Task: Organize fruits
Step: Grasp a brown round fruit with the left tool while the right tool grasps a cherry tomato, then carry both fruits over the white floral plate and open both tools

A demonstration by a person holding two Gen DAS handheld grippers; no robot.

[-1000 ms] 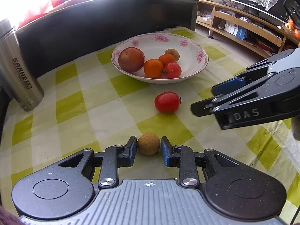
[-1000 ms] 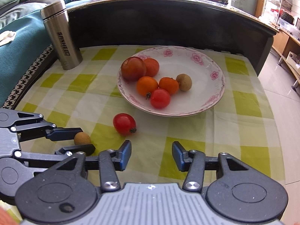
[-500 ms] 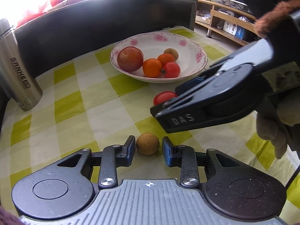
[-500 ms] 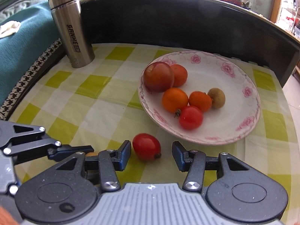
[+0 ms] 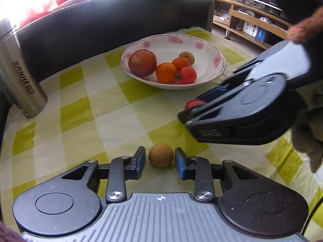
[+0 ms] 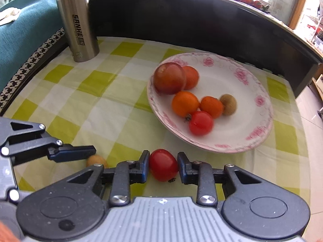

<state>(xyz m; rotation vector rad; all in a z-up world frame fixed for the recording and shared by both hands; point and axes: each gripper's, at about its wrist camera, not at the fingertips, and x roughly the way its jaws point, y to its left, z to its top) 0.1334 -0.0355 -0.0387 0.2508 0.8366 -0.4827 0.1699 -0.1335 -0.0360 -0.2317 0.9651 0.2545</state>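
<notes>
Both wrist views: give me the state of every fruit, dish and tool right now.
Left tool: open, straddling the brown fruit, not gripping.
Right tool: open, pads beside the red tomato.
Brown fruit: on the cloth, outside the bowl.
Red tomato: on the cloth.
Bowl: upright, holding six fruits.
Steel flask: standing, lid on.

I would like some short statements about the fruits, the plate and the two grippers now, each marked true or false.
1. The red tomato sits between the right gripper fingers. True.
2. The left gripper has lifted the brown fruit. False: the fruit rests on the tablecloth, jaws open around it.
3. The plate is empty. False: it holds six fruits.
4. The steel flask stands upright. True.
</notes>
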